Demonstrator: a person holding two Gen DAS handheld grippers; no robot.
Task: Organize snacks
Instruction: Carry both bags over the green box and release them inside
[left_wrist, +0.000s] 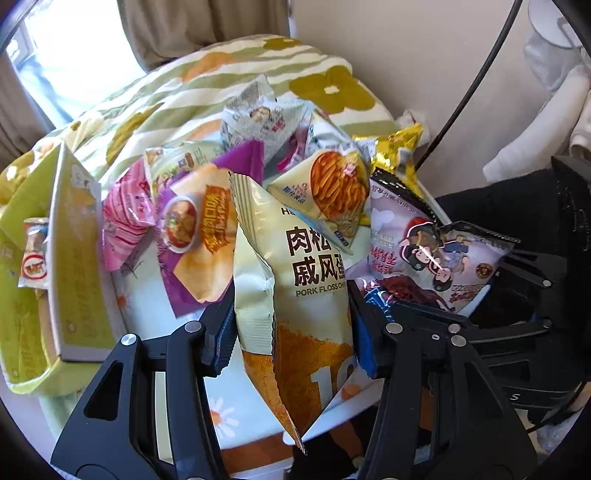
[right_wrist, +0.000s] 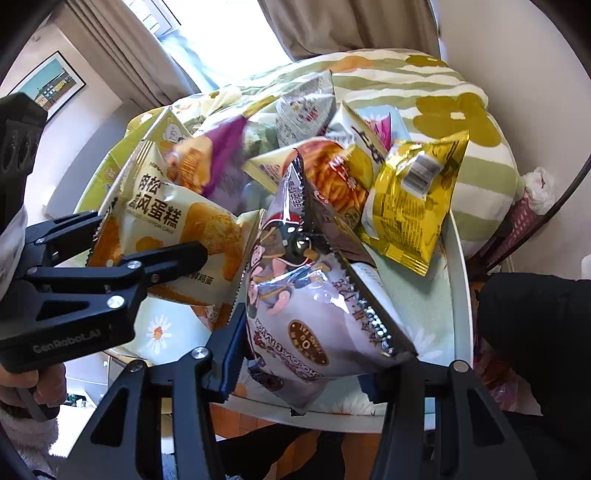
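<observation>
Left tongs (left_wrist: 291, 332) are clenched on the cream pork floss cake bag (left_wrist: 295, 295), held at lower centre of the left view above the bench (left_wrist: 147, 288). Right tongs (right_wrist: 306, 369) grasp the lilac chocolate snack bag (right_wrist: 314, 306) at lower centre of the right view, beside the snack pile (right_wrist: 332, 166).

Cream-and-orange cake bag (left_wrist: 295, 280), pale lilac cartoon-printed bag (right_wrist: 314, 295), gold foil packet (right_wrist: 410, 203), daisy-patterned tablecloth (right_wrist: 155, 328)
</observation>
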